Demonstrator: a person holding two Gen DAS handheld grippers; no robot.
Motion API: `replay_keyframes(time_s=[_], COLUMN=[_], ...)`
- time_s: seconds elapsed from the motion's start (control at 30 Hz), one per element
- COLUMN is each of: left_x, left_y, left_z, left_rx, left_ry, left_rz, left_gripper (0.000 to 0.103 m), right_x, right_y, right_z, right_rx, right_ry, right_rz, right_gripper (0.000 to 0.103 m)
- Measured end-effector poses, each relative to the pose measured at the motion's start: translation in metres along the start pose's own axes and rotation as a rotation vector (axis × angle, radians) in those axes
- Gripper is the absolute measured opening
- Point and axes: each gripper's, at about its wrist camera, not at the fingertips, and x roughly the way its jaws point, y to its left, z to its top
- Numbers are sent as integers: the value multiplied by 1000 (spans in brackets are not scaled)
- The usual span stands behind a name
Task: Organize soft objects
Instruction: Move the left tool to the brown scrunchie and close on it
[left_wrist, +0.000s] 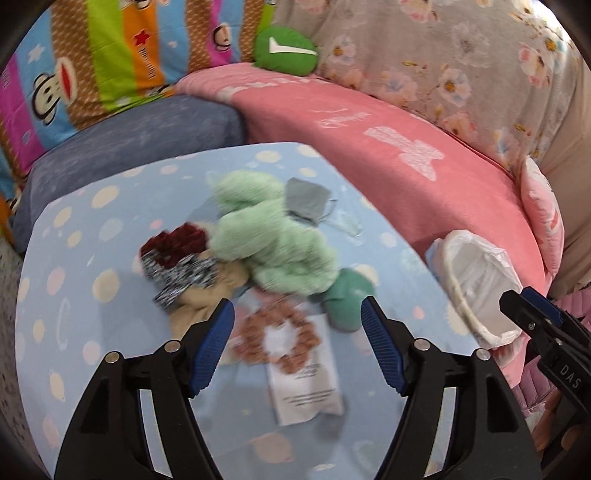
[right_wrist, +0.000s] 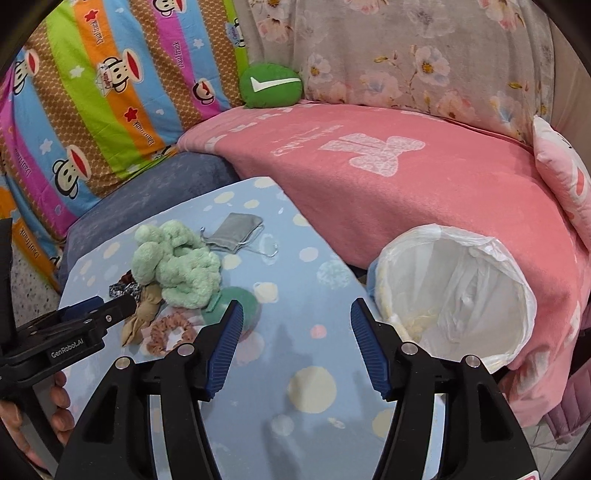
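Observation:
A heap of soft things lies on the blue dotted table (left_wrist: 74, 302) (right_wrist: 306, 398): a fluffy mint-green bundle (left_wrist: 266, 236) (right_wrist: 177, 266), a dark red and speckled scrunchie (left_wrist: 177, 258), a beige cloth bow (left_wrist: 207, 299) (right_wrist: 142, 314), a brown scrunchie (left_wrist: 280, 339) (right_wrist: 168, 332) on a white card, a teal round piece (left_wrist: 347, 299) (right_wrist: 236, 306) and a grey pouch (left_wrist: 306, 199) (right_wrist: 236, 232). My left gripper (left_wrist: 297, 347) (right_wrist: 110, 306) hangs open just above the brown scrunchie. My right gripper (right_wrist: 295, 347) (left_wrist: 532, 306) is open over bare table, right of the heap.
A white bag-lined basket (left_wrist: 476, 284) (right_wrist: 454, 291) sits at the table's right edge against a pink blanket (left_wrist: 369, 140) (right_wrist: 406, 177). Behind are a striped monkey-print pillow (right_wrist: 92, 92), a green round cushion (left_wrist: 284, 48) (right_wrist: 271, 85) and a blue-grey cushion (left_wrist: 129, 144).

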Motion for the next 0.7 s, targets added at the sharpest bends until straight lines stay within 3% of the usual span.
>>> replay_keyframes(time_s=[0.23, 0.5, 0.7], left_x=[7, 50, 81], left_y=[38, 46, 44], left_z=[-24, -35, -35], left_rx=[-37, -99, -120], left_ry=[44, 122, 167], left_rz=[23, -9, -22], left_gripper=[67, 67, 55], right_x=[18, 48, 68], right_y=[37, 63, 74], right_z=[-26, -59, -73], right_rx=[-30, -36, -43], right_ry=[60, 152, 202], right_rz=[47, 80, 97], right_gripper=[59, 59, 59])
